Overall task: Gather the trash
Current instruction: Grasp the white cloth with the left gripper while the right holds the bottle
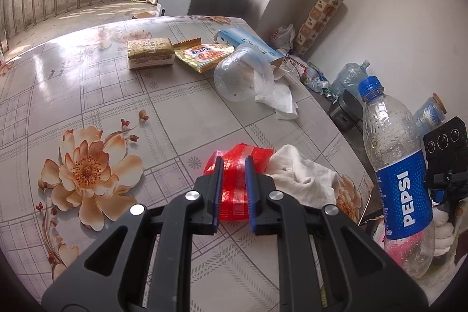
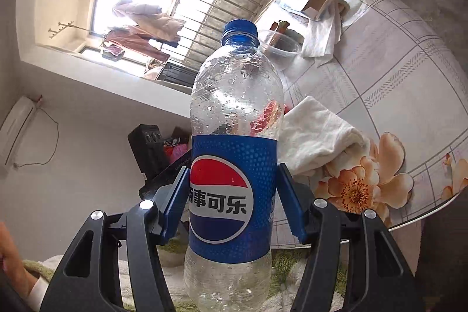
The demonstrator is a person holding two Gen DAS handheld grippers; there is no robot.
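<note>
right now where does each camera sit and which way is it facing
Left wrist: on the left tool, looking down and across the floral table at the red wrapper pinched between its fingers; the right tool and a gloved hand show at the right edge.
Right wrist: on the right tool, looking along the Pepsi bottle it grips toward the window; a sleeve shows at the lower left.
Shared: bottle, white cloth, clear plastic cup, table.

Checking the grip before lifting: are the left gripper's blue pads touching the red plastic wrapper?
Touching. The left wrist view shows the left gripper with both pads pressed against the red plastic wrapper, no gap visible.
</note>
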